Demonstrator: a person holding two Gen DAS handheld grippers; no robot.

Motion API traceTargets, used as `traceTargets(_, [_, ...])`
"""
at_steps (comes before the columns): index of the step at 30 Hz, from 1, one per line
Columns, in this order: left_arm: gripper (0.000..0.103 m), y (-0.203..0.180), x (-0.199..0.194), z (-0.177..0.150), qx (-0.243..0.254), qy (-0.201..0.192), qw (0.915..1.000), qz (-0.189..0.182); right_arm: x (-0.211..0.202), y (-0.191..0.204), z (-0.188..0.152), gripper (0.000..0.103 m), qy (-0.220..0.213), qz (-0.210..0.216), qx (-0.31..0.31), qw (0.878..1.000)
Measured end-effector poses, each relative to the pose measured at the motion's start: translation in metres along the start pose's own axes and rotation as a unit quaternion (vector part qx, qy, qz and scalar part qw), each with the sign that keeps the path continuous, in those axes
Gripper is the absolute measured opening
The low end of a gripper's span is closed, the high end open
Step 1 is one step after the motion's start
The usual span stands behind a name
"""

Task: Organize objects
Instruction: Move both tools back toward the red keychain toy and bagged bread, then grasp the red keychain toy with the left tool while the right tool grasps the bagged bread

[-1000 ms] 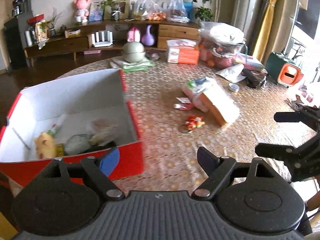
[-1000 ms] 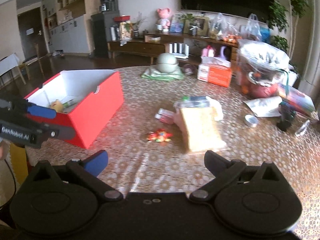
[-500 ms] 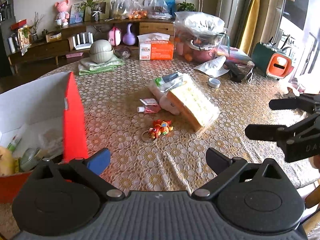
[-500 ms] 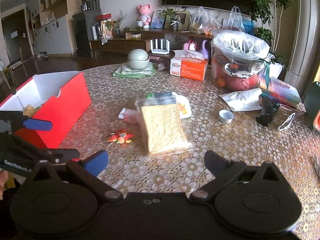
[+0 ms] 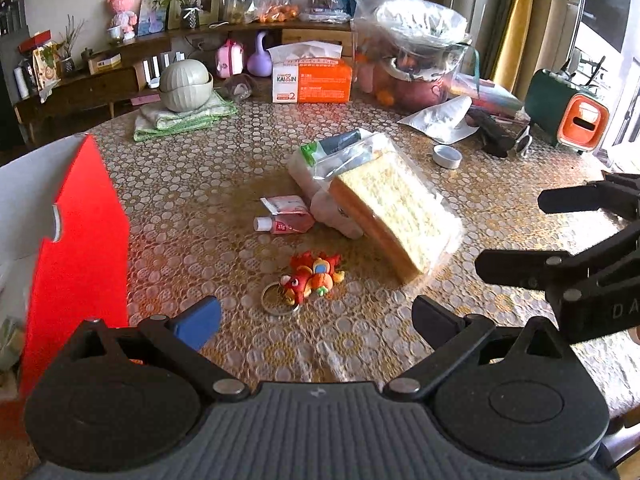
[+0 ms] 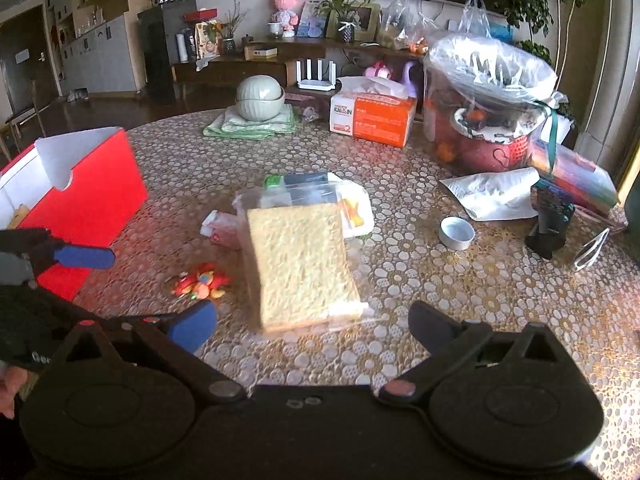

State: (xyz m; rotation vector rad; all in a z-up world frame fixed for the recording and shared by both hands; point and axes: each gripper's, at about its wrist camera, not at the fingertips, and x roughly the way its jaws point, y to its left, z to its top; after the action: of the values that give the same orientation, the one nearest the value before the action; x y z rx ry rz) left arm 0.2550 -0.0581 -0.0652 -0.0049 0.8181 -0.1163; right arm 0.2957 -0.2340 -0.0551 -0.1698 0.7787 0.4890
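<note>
A red and orange toy keychain (image 5: 310,280) (image 6: 201,281) lies on the patterned table, just ahead of my left gripper (image 5: 316,320), which is open and empty. A bag of sliced bread (image 5: 396,210) (image 6: 300,266) lies right of the keychain, over other plastic packets. A small pink tube (image 5: 286,222) rests behind the keychain. The red box (image 5: 80,232) (image 6: 92,200) stands at the left with white inner walls. My right gripper (image 6: 312,320) is open and empty, close in front of the bread. The right gripper's fingers (image 5: 560,200) show at the right edge of the left wrist view.
At the table's far side are an orange tissue box (image 5: 312,80), stacked green bowls on a cloth (image 5: 186,86), and a plastic-covered basket (image 6: 488,116). A small white cup (image 6: 456,232), foil pouch (image 6: 496,194) and black item (image 6: 550,220) lie at the right.
Both views have swung right and closer to the table: the red box slid to the left edge, and the keychain and bread now sit centred and larger. The left jaws widened.
</note>
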Motion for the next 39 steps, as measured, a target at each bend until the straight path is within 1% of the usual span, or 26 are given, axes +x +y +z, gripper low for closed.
traceTargets(7, [0.102,0.006,0.023,0.002,-0.001,0.0,1.0,0.007,0.027,-0.003,0.004,0.102,0.011,0.008,0.002,1.0])
traceTargets(13, [0.102,0.005,0.039,0.0,0.02,0.001,0.9997,0.01,0.044,-0.003,0.005,0.102,0.018,0.009,-0.006,1.0])
traceTargets(18, [0.102,0.001,0.047,0.0,0.041,0.0,0.9991,0.012,0.056,-0.006,0.005,0.102,0.024,0.01,-0.01,1.0])
traceTargets(23, [0.102,0.001,0.053,0.001,0.046,-0.002,0.9989,0.008,0.066,-0.005,0.003,0.102,0.026,0.005,-0.011,1.0])
traceTargets(30, [0.101,-0.002,0.057,0.0,0.06,-0.013,0.998,0.013,0.073,-0.003,0.004,0.102,0.026,0.016,-0.012,0.999])
traceTargets(32, [0.095,-0.002,0.057,-0.001,0.063,-0.015,0.9978,0.011,0.075,-0.002,0.005,0.099,0.026,0.016,-0.011,0.999])
traceTargets(34, [0.079,-0.002,0.058,-0.002,0.066,-0.009,0.9978,0.007,0.076,-0.002,0.005,0.098,0.026,0.015,-0.01,1.0])
traceTargets(35, [0.077,-0.002,0.059,-0.002,0.065,-0.008,0.9978,0.003,0.076,-0.002,0.005,0.098,0.026,0.016,-0.009,1.0])
traceTargets(37, [0.068,-0.001,0.058,-0.002,0.063,-0.01,0.9979,-0.006,0.075,-0.002,0.005,0.091,0.024,0.016,-0.009,1.0])
traceTargets(38, [0.065,-0.002,0.057,-0.002,0.064,-0.01,0.9978,-0.009,0.074,-0.002,0.005,0.089,0.024,0.017,-0.009,1.0])
traceTargets(39, [0.06,-0.003,0.057,-0.002,0.067,-0.012,0.9976,-0.01,0.074,-0.002,0.005,0.087,0.024,0.019,-0.008,1.0])
